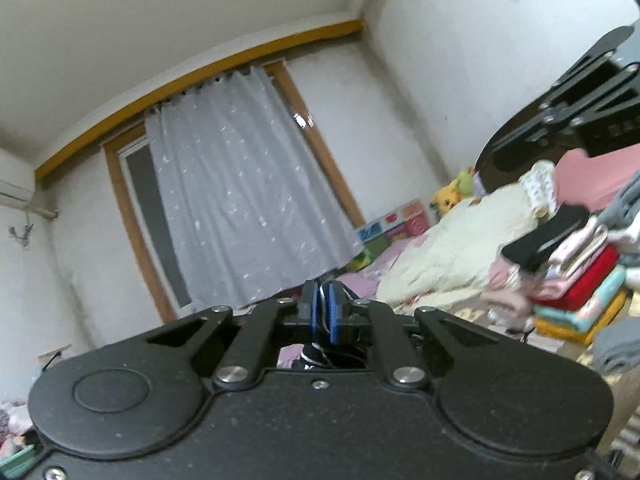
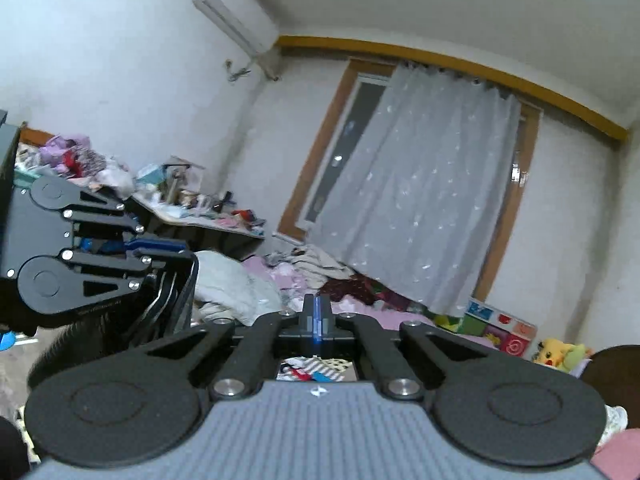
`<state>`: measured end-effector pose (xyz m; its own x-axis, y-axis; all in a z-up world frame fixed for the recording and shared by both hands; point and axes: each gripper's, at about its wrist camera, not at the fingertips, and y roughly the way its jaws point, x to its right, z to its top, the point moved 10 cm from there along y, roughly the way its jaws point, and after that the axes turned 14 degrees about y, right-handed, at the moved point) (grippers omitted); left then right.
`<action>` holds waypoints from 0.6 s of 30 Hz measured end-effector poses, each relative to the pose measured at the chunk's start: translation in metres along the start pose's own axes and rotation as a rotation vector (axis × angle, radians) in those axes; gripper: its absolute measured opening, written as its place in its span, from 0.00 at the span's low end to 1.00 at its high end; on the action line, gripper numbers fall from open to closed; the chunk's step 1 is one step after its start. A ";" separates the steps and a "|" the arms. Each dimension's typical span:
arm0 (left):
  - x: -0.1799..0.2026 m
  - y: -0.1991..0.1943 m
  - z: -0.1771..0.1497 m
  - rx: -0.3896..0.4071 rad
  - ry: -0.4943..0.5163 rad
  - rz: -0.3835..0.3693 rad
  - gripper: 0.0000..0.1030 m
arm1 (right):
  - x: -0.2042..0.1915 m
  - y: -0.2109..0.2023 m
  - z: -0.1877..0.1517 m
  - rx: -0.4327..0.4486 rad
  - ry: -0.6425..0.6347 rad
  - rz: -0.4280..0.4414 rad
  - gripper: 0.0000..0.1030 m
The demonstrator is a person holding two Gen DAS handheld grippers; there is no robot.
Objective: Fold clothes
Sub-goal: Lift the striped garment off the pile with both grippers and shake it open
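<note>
Surroundings, left to right: white wall air conditioner [image 2: 236, 12]; cluttered desk [image 2: 208, 216] heaped with small items; pale grey star-print curtain [image 2: 424, 208] drawn across a wood-framed window; colourful toy box [image 2: 496, 328] on the floor; yellow plush toy [image 2: 554, 354] beside it. On the pink-sheeted bed [image 1: 360, 280] lies a rumpled cream quilt [image 1: 460, 248], and right of it a stack of folded clothes [image 1: 580, 276] in black, pink, red, mint and yellow.

Item in hand: black garment [image 2: 100, 332], soft, slightly fuzzy, with narrow strap-like edges. It hangs from my left tongs [image 1: 323, 308], which are clamped together on its top edge, blue pads touching. It is held up in the air at the left, clear of the bed. Its long axis runs straight down and its free end points to the floor.

My right tongs [image 2: 317, 316] are pressed fully together; whether cloth lies between them I cannot tell. Striped fabric [image 2: 316, 368] shows beneath them.
</note>
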<state>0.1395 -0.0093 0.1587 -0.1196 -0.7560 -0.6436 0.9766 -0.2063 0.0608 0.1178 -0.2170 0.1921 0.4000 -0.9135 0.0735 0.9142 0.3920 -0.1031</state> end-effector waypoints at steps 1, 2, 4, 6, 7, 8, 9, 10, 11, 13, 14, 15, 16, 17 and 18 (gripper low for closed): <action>-0.004 -0.002 -0.006 -0.012 -0.005 0.001 0.04 | -0.007 0.001 -0.002 -0.013 0.007 0.017 0.01; -0.007 -0.004 -0.012 -0.021 -0.011 0.001 0.04 | -0.015 0.003 -0.005 -0.025 0.014 0.034 0.01; -0.013 -0.007 -0.021 -0.041 -0.017 0.008 0.04 | -0.030 0.005 -0.010 -0.050 0.029 0.069 0.11; -0.019 -0.007 -0.029 -0.057 -0.039 0.003 0.04 | -0.053 0.008 -0.030 -0.093 0.053 0.113 0.41; -0.022 -0.007 -0.032 -0.064 -0.052 -0.001 0.04 | -0.068 0.009 -0.044 -0.116 0.062 0.138 0.64; -0.024 -0.008 -0.034 -0.067 -0.058 -0.002 0.04 | -0.083 0.010 -0.059 -0.136 0.061 0.161 0.72; -0.025 -0.009 -0.035 -0.069 -0.060 -0.003 0.04 | -0.098 0.011 -0.074 -0.155 0.061 0.184 0.78; -0.026 -0.010 -0.035 -0.070 -0.062 -0.004 0.04 | -0.114 0.014 -0.092 -0.182 0.061 0.206 0.78; -0.027 -0.012 -0.035 -0.071 -0.065 -0.007 0.04 | -0.130 0.018 -0.114 -0.220 0.060 0.220 0.77; -0.027 -0.015 -0.036 -0.070 -0.077 -0.017 0.04 | -0.159 0.030 -0.151 -0.285 0.052 0.230 0.76; -0.027 -0.018 -0.035 -0.070 -0.082 -0.022 0.04 | -0.169 0.036 -0.167 -0.309 0.043 0.221 0.75; -0.026 -0.021 -0.035 -0.069 -0.085 -0.025 0.04 | -0.176 0.041 -0.181 -0.326 0.032 0.207 0.75; -0.027 -0.024 -0.036 -0.069 -0.088 -0.027 0.04 | -0.181 0.046 -0.192 -0.332 0.023 0.187 0.75; -0.027 -0.026 -0.036 -0.070 -0.092 -0.029 0.04 | -0.183 0.052 -0.200 -0.332 0.022 0.164 0.75; -0.028 -0.028 -0.037 -0.071 -0.099 -0.031 0.04 | -0.182 0.057 -0.206 -0.333 0.029 0.145 0.75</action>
<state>0.1224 0.0404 0.1463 -0.1632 -0.8084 -0.5655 0.9820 -0.1884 -0.0142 0.0836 -0.0506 -0.0315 0.5176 -0.8556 0.0069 0.7748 0.4652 -0.4282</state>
